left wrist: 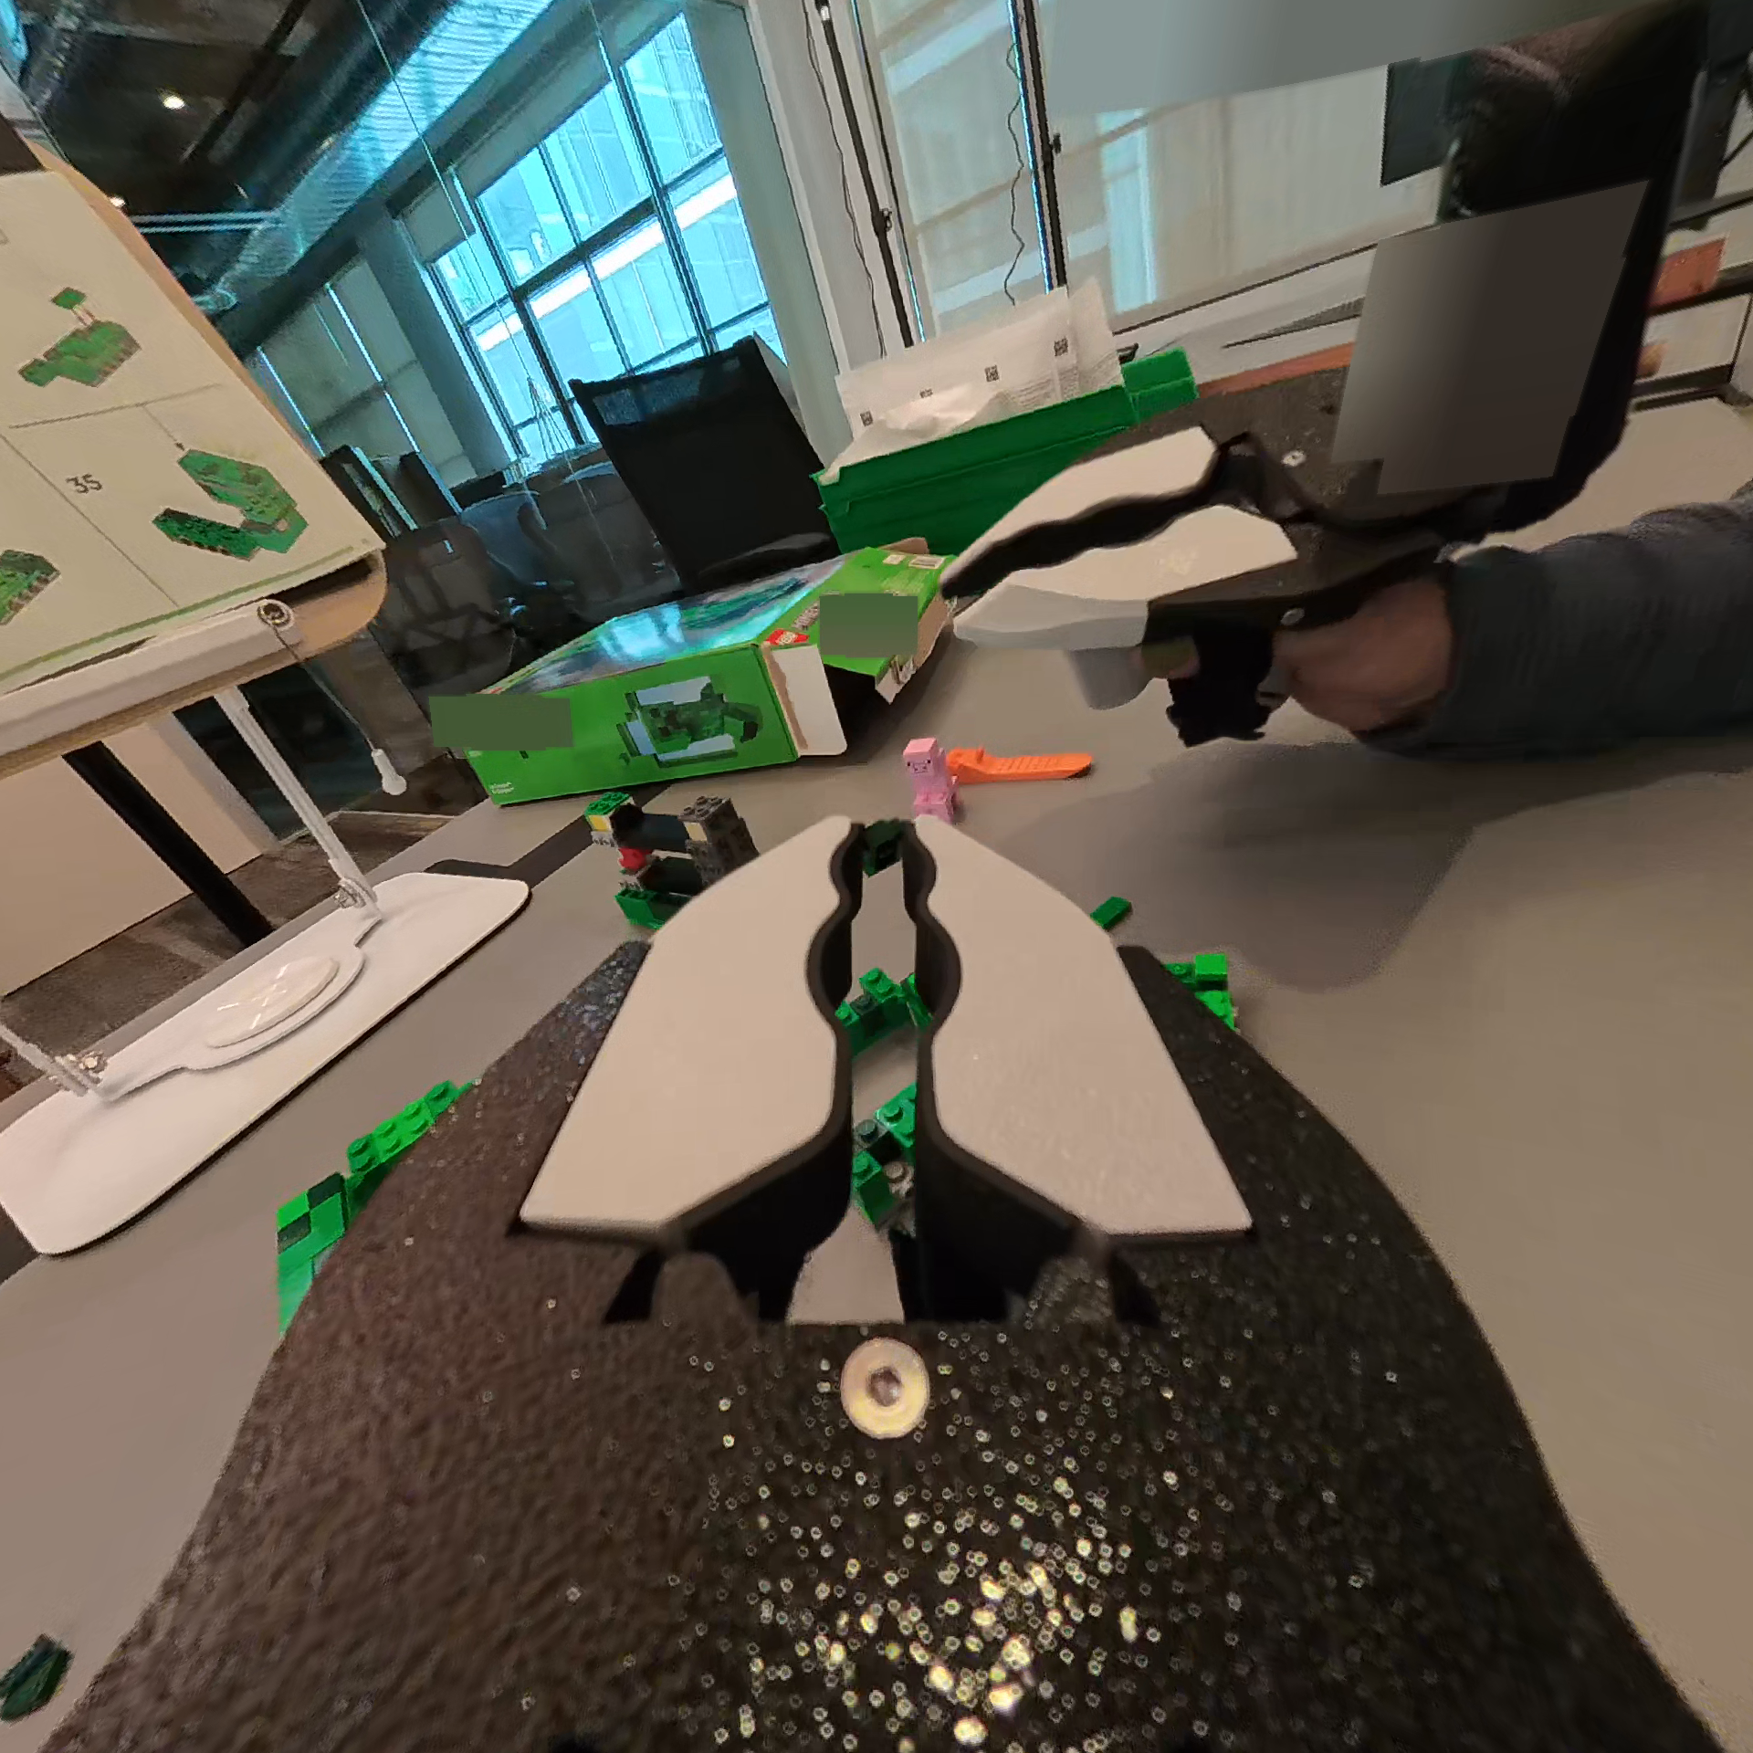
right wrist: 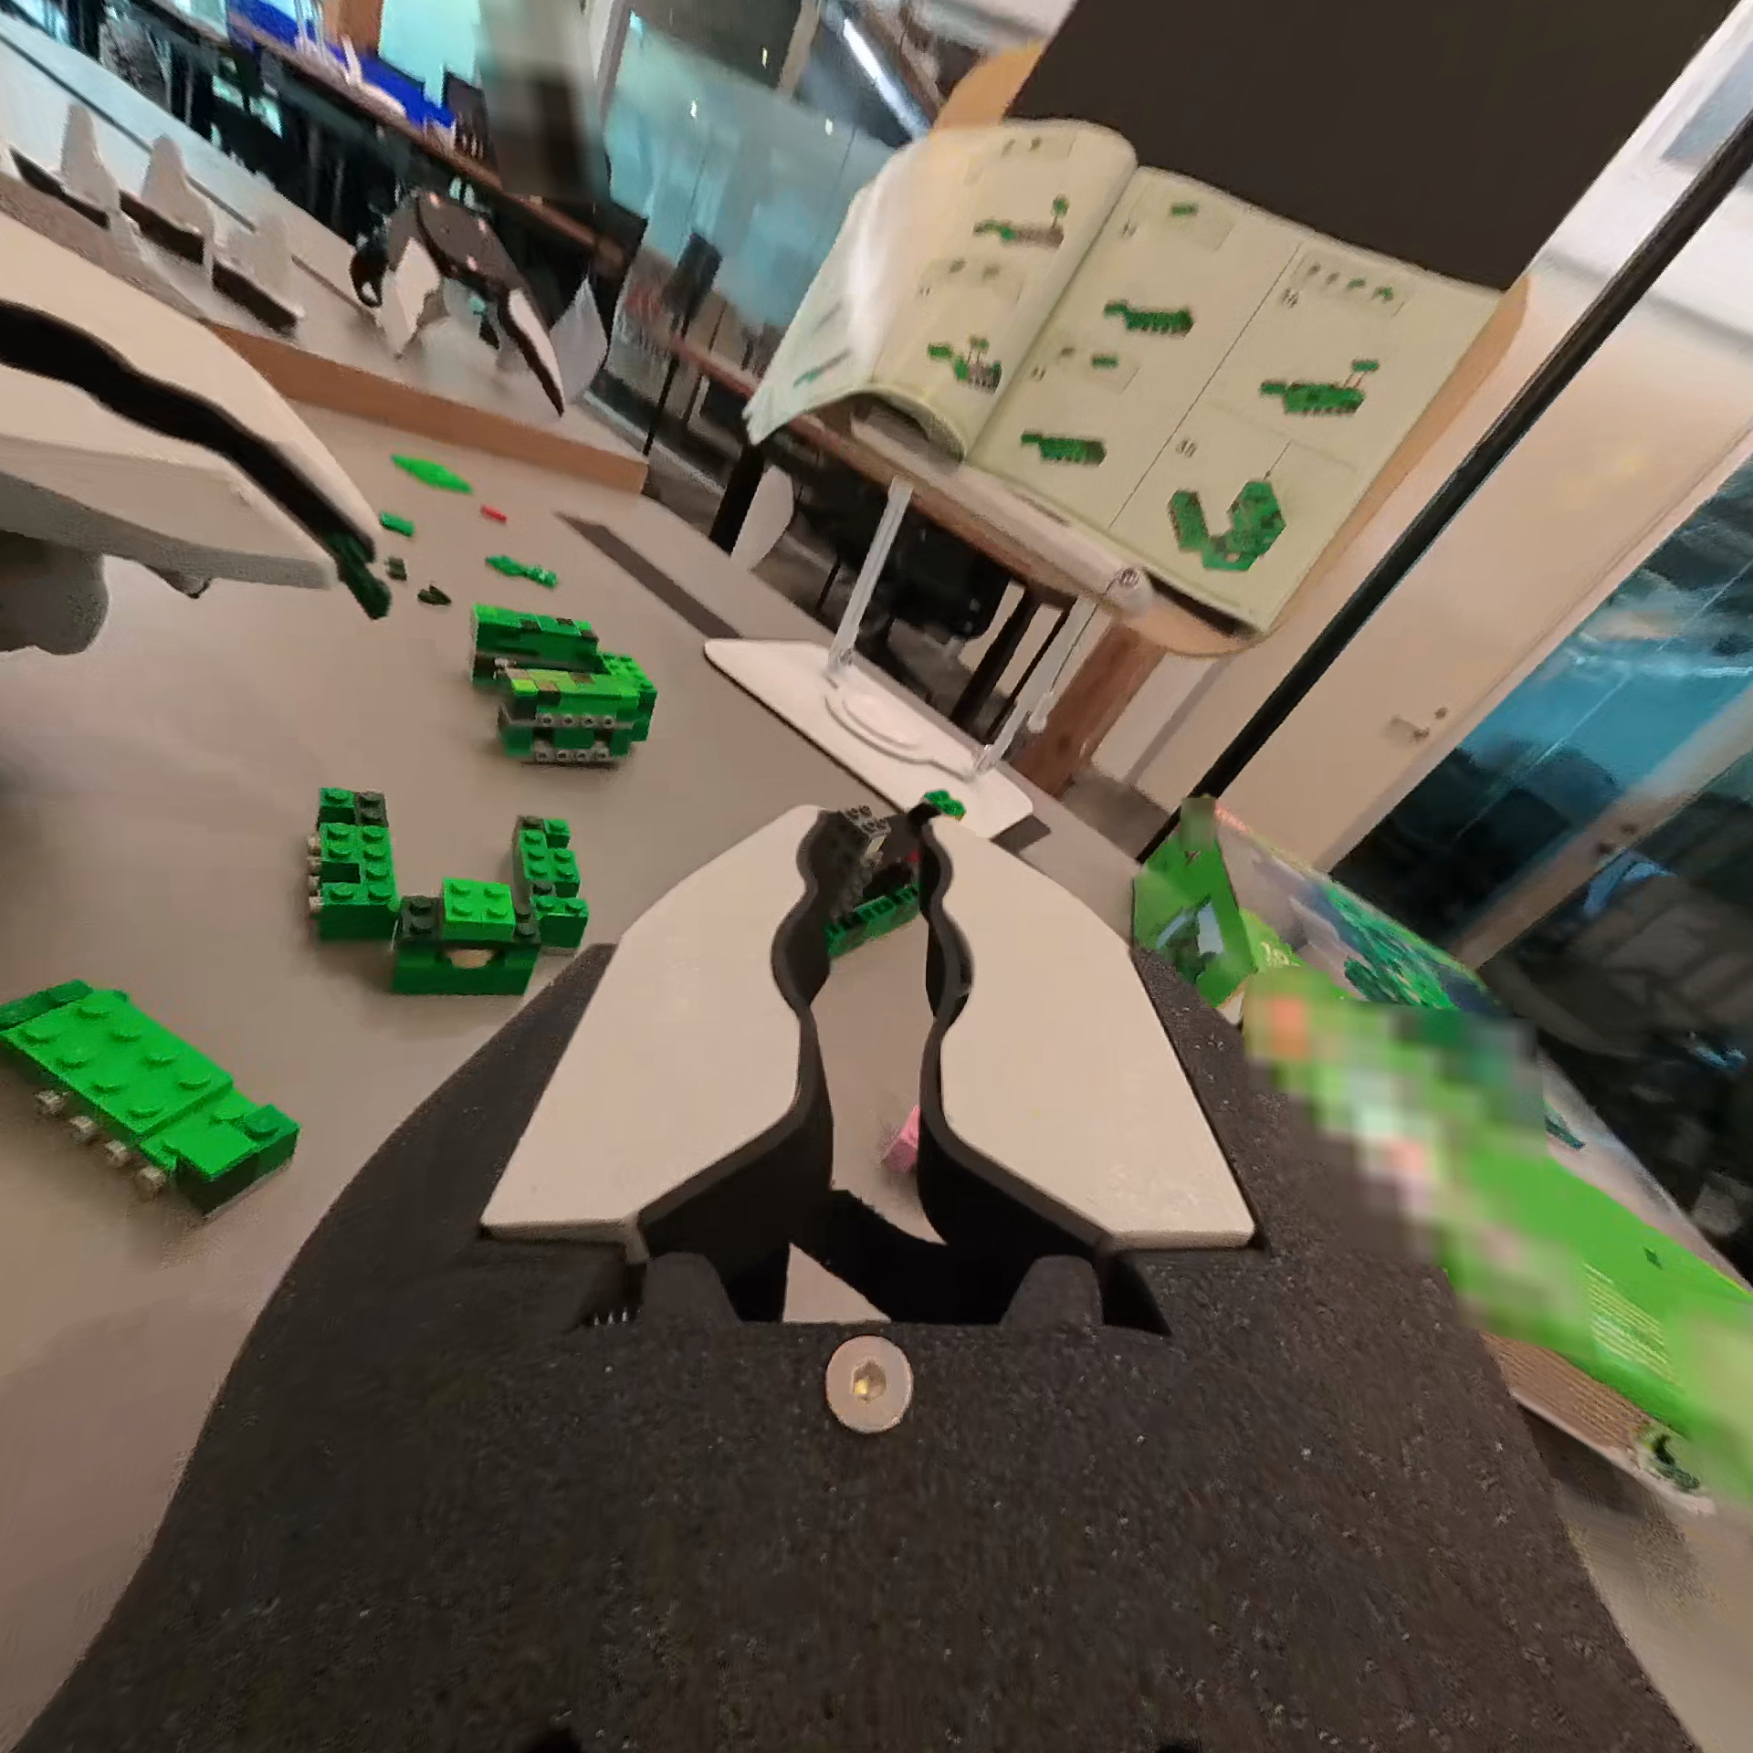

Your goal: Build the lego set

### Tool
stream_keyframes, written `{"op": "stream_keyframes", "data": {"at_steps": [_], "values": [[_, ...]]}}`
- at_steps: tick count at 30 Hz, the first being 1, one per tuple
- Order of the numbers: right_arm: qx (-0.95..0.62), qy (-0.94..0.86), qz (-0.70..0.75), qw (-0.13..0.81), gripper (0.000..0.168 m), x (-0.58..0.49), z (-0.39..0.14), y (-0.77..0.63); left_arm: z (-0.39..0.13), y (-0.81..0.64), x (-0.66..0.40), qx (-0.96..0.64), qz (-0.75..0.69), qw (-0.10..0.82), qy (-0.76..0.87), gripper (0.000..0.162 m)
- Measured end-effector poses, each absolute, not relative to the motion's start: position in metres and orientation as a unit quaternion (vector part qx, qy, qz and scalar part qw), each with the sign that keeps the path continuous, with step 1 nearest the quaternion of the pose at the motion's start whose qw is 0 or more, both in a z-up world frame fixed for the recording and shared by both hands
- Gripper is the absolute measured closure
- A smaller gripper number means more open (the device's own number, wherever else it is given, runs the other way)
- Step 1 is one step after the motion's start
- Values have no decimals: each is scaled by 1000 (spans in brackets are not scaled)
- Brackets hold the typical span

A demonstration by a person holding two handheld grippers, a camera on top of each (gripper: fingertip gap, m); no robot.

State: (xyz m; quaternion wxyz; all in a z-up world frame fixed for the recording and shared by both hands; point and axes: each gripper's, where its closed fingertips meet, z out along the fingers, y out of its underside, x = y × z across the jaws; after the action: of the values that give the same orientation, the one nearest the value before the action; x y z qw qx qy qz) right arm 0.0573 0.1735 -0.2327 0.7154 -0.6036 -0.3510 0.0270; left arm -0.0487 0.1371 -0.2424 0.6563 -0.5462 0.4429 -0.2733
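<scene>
My left gripper is shut on a small dark green lego piece and holds it above the grey table. In the right wrist view it comes in from the upper left with the piece at its tips. My right gripper is empty, its jaws a narrow gap apart. In the left wrist view a hand holds it at the right. A U-shaped green build, a flat green build and a blocky green build lie on the table. A grey-and-black build stands beyond my left fingertips.
An open instruction booklet rests on a white stand at the table's edge. A green lego box lies on its side. A pink pig figure and an orange brick separator sit near it. Green trays are behind. Across from one pair of fingers to the other is roughly 12 cm. The grey-and-black build is about 15 cm from my right fingertips.
</scene>
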Motion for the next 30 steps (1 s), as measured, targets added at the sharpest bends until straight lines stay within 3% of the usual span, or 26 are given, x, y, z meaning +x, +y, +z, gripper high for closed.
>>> {"op": "stream_keyframes", "data": {"at_steps": [12,21,30], "values": [[-530,-349,139,760,157,23,-224,158,-234,152,-69,-554,-285,681,385,155],[-475,-392,195,763,139,-6,-218,145,-226,166,-95,-575,-167,735,318,155],[-515,-334,232,755,150,15,-218,160,-232,163,-98,-605,-76,735,297,155]]}}
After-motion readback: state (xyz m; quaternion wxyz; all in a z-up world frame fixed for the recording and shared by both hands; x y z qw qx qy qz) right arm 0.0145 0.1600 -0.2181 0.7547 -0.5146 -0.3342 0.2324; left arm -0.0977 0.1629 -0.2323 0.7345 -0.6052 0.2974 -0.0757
